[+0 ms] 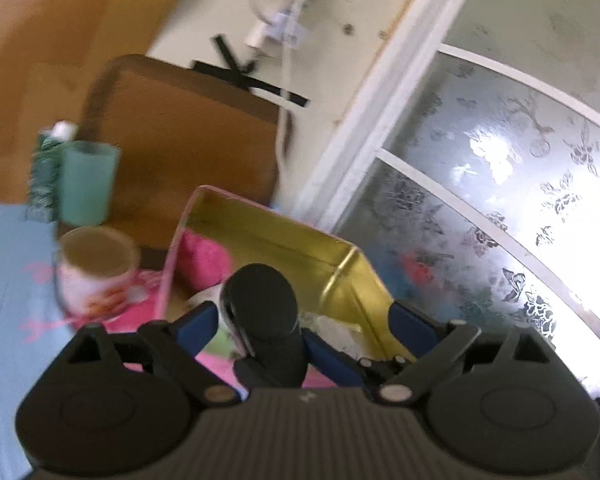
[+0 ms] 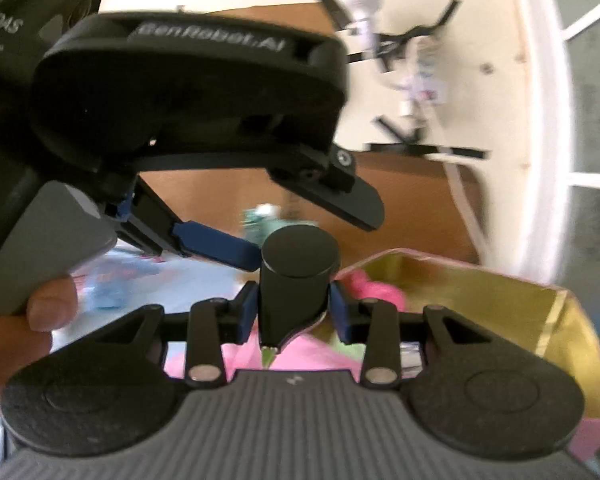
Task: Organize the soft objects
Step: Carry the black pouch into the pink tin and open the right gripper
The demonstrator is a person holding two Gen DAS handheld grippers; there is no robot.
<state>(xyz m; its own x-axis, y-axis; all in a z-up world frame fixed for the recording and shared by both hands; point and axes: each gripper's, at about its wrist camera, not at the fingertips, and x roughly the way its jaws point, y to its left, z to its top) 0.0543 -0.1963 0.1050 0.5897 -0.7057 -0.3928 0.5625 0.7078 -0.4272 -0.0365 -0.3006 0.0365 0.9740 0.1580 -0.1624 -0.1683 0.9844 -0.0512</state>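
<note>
Left tongs (image 1: pixel 304 316) stand spread wide, empty; right tongs (image 2: pixel 294 308) are narrowed beside a black cylinder (image 2: pixel 300 264), grip indeterminable. Fluffy pink cloth (image 1: pixel 204 256) lies in the far left corner of the gold-lined tin box (image 1: pixel 284 240). Light-blue patterned tablecloth (image 1: pixel 4 280) lies at left; a frosted floral window (image 1: pixel 500 200) is at right, with a cream taped wall (image 1: pixel 340 40) beyond.

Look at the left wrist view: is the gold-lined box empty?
No. The gold-lined box holds a bright pink soft item against its left wall.
</note>
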